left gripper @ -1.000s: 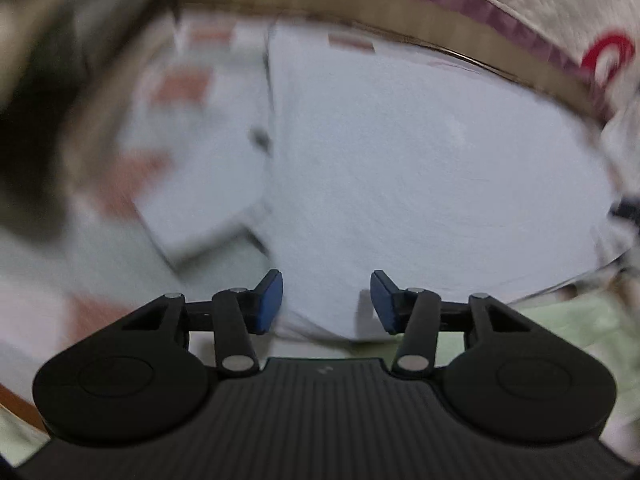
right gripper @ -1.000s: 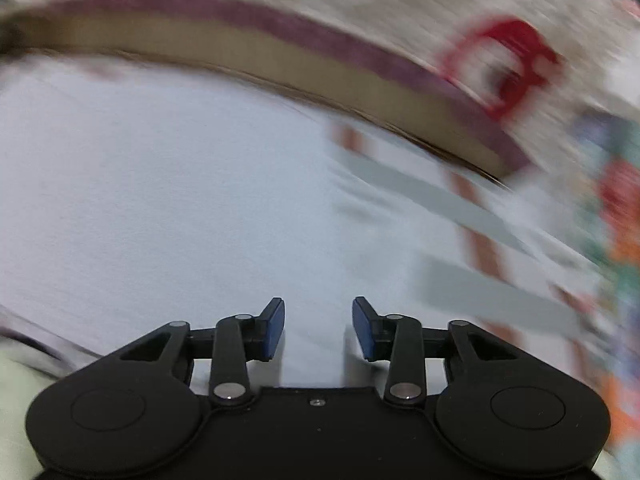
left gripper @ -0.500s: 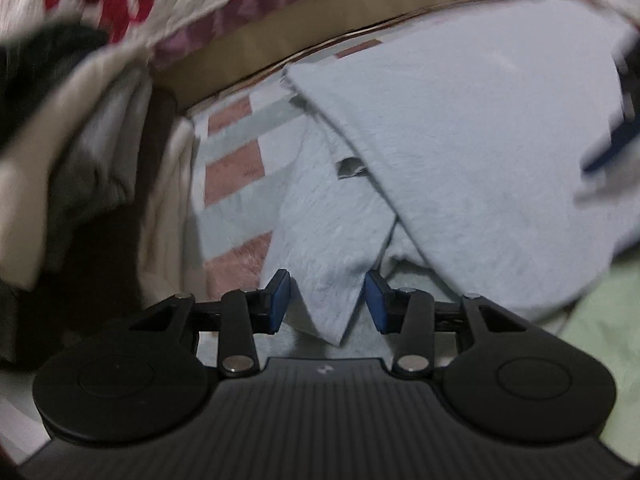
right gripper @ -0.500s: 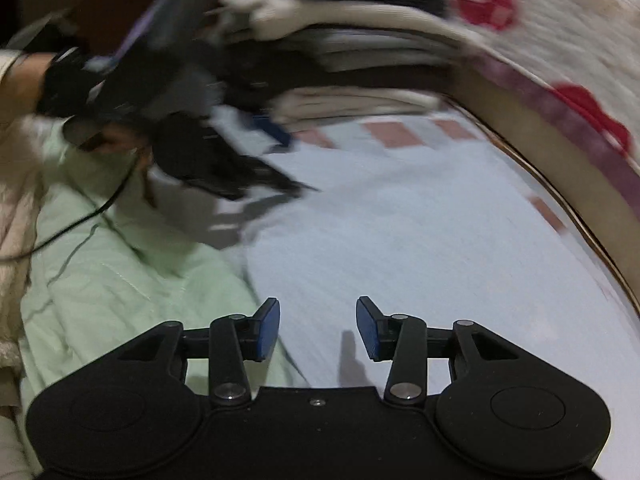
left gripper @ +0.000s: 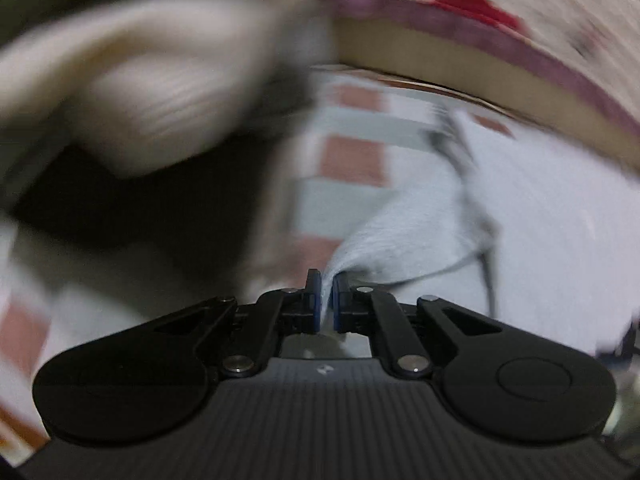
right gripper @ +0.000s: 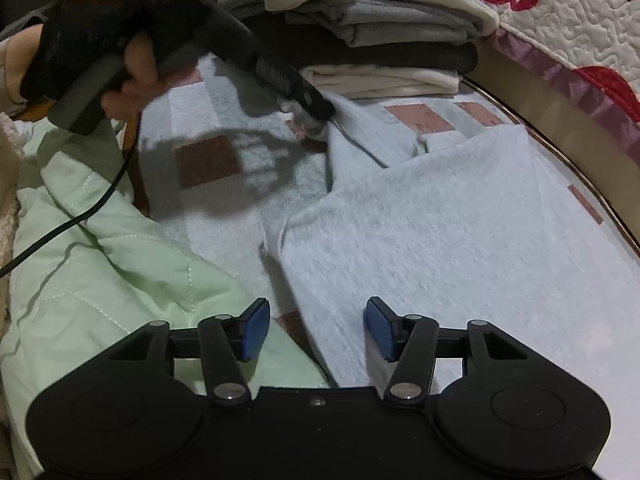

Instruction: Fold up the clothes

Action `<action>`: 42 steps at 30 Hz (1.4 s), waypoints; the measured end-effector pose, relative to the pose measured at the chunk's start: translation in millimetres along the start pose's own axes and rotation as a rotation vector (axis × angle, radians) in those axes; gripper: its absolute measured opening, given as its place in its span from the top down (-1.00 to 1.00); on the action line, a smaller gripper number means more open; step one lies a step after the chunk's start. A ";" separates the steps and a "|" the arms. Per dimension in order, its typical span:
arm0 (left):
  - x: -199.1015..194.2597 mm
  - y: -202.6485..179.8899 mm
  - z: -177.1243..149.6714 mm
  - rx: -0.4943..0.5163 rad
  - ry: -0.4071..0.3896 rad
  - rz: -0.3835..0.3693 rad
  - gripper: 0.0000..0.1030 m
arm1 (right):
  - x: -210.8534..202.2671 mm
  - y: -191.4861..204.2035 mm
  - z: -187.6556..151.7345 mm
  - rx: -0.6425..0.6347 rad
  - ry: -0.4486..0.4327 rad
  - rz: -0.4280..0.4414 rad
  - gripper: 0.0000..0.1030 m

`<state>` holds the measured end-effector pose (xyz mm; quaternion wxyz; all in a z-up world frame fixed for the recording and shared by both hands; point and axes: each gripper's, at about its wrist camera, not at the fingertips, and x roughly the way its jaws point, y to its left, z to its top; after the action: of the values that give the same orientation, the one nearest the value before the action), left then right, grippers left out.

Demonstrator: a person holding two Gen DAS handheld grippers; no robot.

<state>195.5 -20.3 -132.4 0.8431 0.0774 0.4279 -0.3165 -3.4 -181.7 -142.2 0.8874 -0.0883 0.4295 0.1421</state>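
Note:
A pale blue-grey garment [right gripper: 432, 232] lies spread flat on a checked bed sheet [right gripper: 208, 160]. Its sleeve [left gripper: 404, 236] runs toward my left gripper [left gripper: 326, 300], which is shut on the sleeve's tip. In the right wrist view that same left gripper [right gripper: 316, 114] shows at the upper left, held by a gloved hand [right gripper: 92, 48], pinching the sleeve end. My right gripper [right gripper: 316, 330] hovers open over the garment's near edge, with nothing between its blue pads [right gripper: 256, 328].
A stack of folded clothes [right gripper: 376, 28] stands at the far side of the bed. A pale green quilt [right gripper: 92, 264] lies bunched at the left, with a black cable [right gripper: 80, 216] across it. A red-patterned quilted cover [right gripper: 580, 32] rises on the right.
My left gripper has shut on the sleeve tip that lay between its open fingers half a second ago. The right gripper stays open and has steadied over the garment.

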 end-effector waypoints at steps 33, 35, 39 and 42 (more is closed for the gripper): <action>37.6 -106.5 43.4 0.392 -0.135 0.064 0.98 | -28.5 -59.5 -31.5 0.434 -0.063 0.223 -0.26; 28.1 -93.6 62.7 0.280 -0.175 0.143 0.98 | -34.1 -69.4 -38.9 0.466 -0.064 0.185 -0.26; 17.7 -94.1 76.2 0.229 -0.247 0.288 0.82 | -49.8 -86.5 -51.6 0.527 -0.098 0.105 -0.26; 17.9 -98.9 77.6 0.228 -0.233 0.259 0.42 | -61.7 -99.2 -61.1 0.572 -0.125 0.044 -0.26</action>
<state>196.1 -137.7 -84.0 0.9063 0.1896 0.2753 -0.2587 -52.3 -303.3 -127.8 0.8977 0.1837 0.3985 0.0396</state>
